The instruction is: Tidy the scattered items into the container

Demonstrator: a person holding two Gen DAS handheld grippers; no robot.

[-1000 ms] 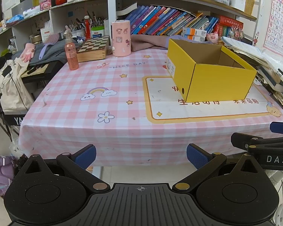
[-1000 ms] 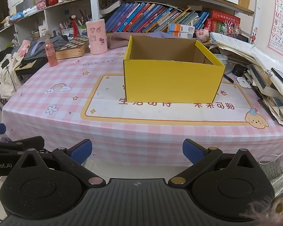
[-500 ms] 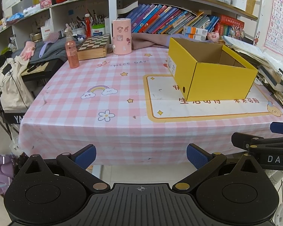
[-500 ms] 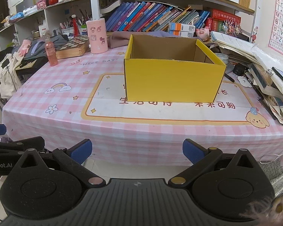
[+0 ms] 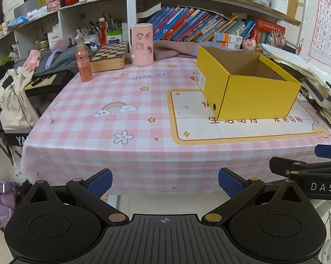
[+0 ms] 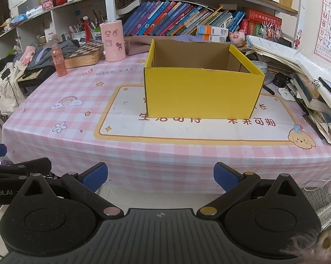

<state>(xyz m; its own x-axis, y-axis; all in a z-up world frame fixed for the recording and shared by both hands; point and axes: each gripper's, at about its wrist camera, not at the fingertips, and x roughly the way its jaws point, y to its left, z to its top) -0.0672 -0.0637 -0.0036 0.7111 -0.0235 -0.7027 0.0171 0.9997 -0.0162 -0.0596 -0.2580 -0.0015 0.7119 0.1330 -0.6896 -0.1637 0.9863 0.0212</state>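
Cluttered bookshelves (image 5: 198, 28) fill the whole back wall, crammed with kids' books and knickknacks, and in front of them sits a desk (image 5: 121, 118) covered in a pink checked cloth with rainbows, stars and "NICE DAY" printed on it. Both claws hang just off the near edge of the desk, below the cloth's overhang. The left claw (image 5: 165, 181) has its blue-padded fingers spread wide with nothing between them, and the right claw (image 6: 160, 176) looks the same, wide and empty.

The yellow cardboard box (image 6: 204, 85) stands open-topped on the white printed panel of the cloth, right of centre; from these angles the bottom of it is hidden, so can't tell what's inside. Over at the far left corner there's a pink spray bottle (image 5: 84, 63), a wooden chessboard box (image 5: 109, 56) just beside it, and a pink sticker-covered cylinder (image 5: 142, 44) next to that. A folded mauve cloth (image 5: 174, 49) lies behind the box. Stacks of papers and books (image 6: 315, 81) crowd the right edge.
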